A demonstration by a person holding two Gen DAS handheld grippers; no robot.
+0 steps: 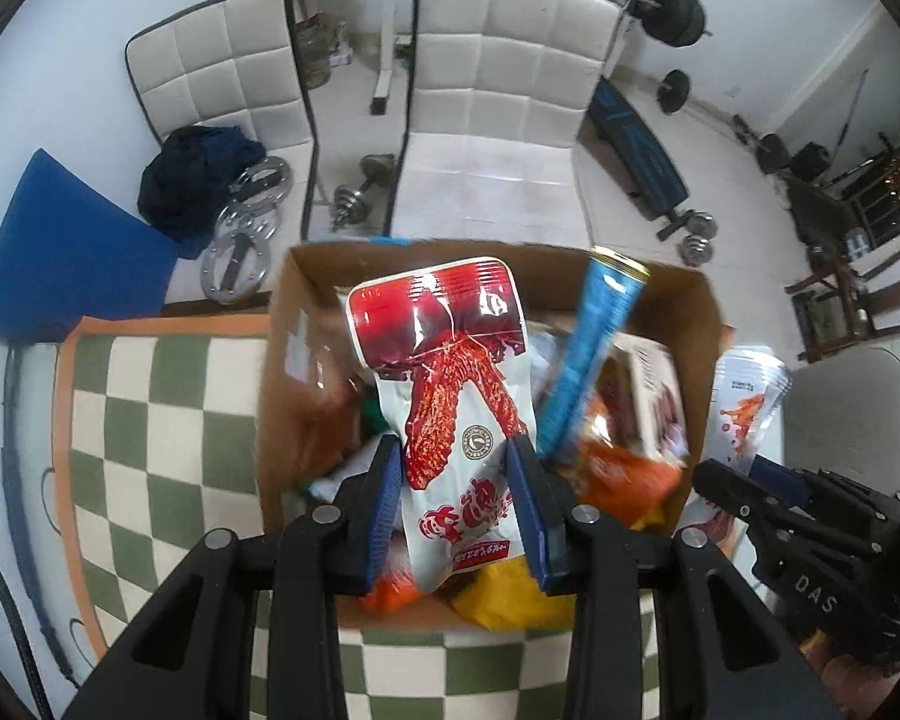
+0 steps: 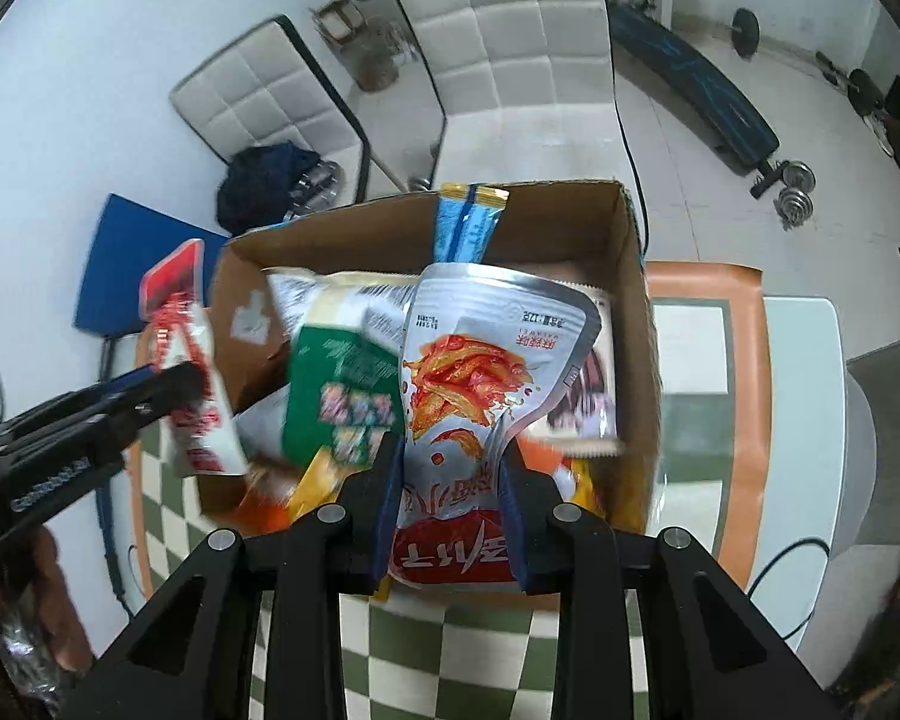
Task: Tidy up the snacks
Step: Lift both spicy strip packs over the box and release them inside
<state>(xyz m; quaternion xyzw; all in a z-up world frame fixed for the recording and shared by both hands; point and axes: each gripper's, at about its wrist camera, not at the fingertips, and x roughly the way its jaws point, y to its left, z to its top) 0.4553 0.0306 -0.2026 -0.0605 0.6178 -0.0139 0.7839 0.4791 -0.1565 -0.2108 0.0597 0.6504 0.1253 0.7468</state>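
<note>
We are gripping a red-and-white snack pouch (image 1: pixel 450 414) in our left gripper (image 1: pixel 459 501) and a silver snack pouch (image 2: pixel 486 384) in our right gripper (image 2: pixel 450 501), jaws clamped, both above the cardboard box (image 2: pixel 636 324).

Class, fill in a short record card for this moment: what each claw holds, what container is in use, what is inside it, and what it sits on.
left claw: shut on red-and-white snack pouch
right claw: shut on silver snack pouch
container: open cardboard box
contents: blue stick packet, green packet, orange packets
surface: green-and-cream checked mat
position of pouches: both held above the box
</note>
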